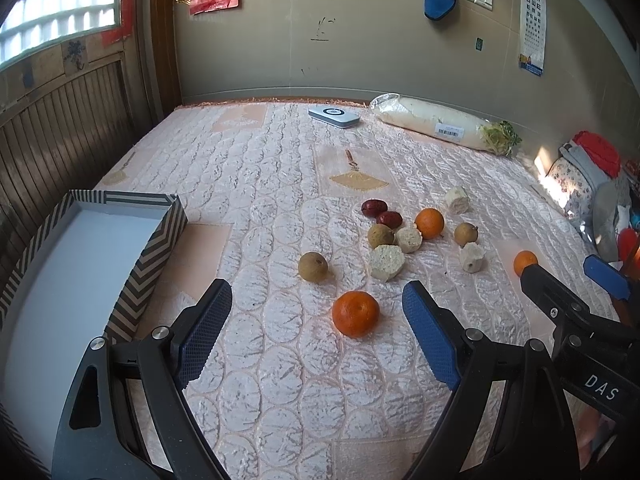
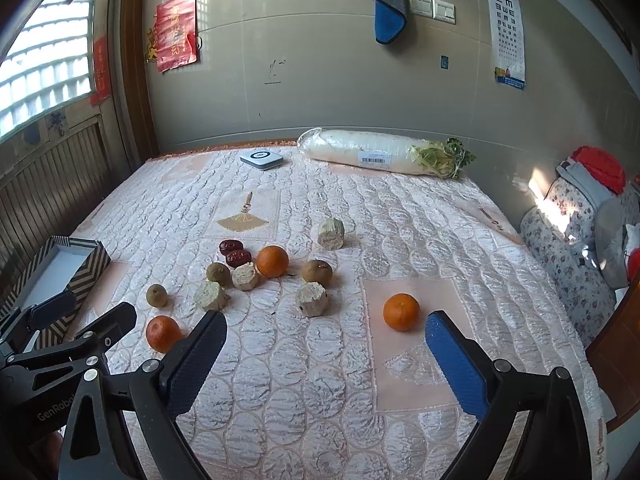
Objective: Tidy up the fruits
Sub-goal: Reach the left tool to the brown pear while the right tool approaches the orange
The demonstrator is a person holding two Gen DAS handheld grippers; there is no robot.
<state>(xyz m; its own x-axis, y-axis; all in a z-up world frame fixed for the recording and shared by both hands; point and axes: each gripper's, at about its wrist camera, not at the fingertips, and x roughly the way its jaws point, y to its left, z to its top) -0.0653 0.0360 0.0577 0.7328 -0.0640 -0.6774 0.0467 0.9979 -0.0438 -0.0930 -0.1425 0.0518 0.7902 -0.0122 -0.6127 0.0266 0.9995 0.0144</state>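
Fruits lie on a quilted pink bed cover. In the left wrist view a near orange (image 1: 355, 313) sits just ahead of my open, empty left gripper (image 1: 318, 298). Beyond it are a brown longan (image 1: 313, 266), two red dates (image 1: 380, 213), another orange (image 1: 429, 223) and several pale cut chunks (image 1: 386, 262). A third orange (image 2: 401, 312) lies just ahead of my open, empty right gripper (image 2: 326, 332). The right gripper (image 1: 576, 276) also shows in the left view, the left gripper (image 2: 96, 316) in the right view.
A shallow box with a striped rim (image 1: 160, 236) stands at the left, its white inside bare. A wrapped white radish (image 1: 444, 124) and a small white device (image 1: 334, 116) lie at the back by the wall. Floral cushions (image 2: 568, 240) pile at the right edge.
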